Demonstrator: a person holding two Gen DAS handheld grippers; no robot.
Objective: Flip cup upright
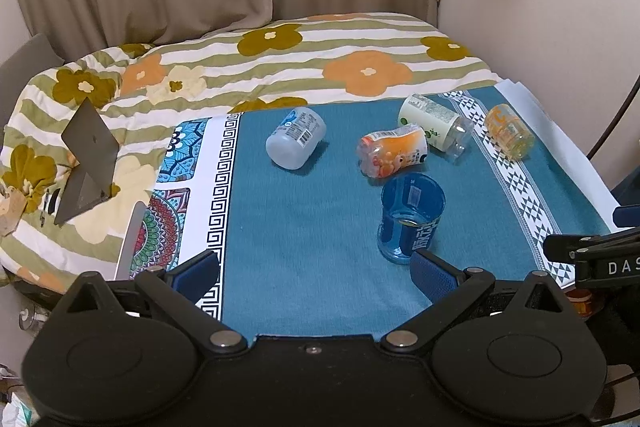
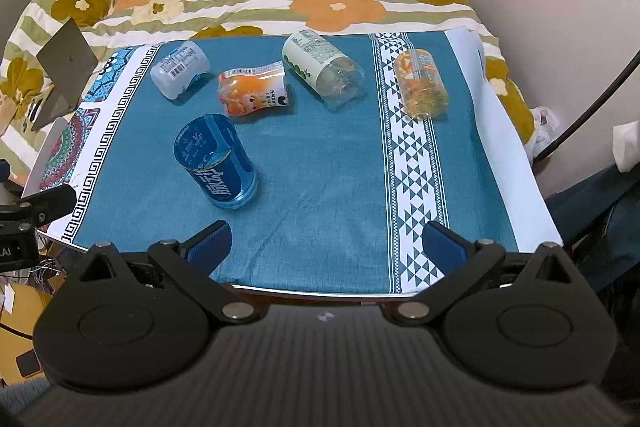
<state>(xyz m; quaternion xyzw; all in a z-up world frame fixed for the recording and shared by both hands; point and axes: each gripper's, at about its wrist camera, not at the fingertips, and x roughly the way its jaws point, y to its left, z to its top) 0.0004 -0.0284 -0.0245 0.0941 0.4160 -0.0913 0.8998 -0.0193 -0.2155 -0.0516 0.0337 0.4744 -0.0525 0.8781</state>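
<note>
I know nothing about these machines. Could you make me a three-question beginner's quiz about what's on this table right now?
1. How many cups lie on their sides?
2. True or false: the blue cup stands upright.
3. Are the left gripper and right gripper open or shut?

Key
1. Four: white cup, orange cartoon cup, green-label cup, yellow cup.
2. True.
3. Both open, holding nothing.
</note>
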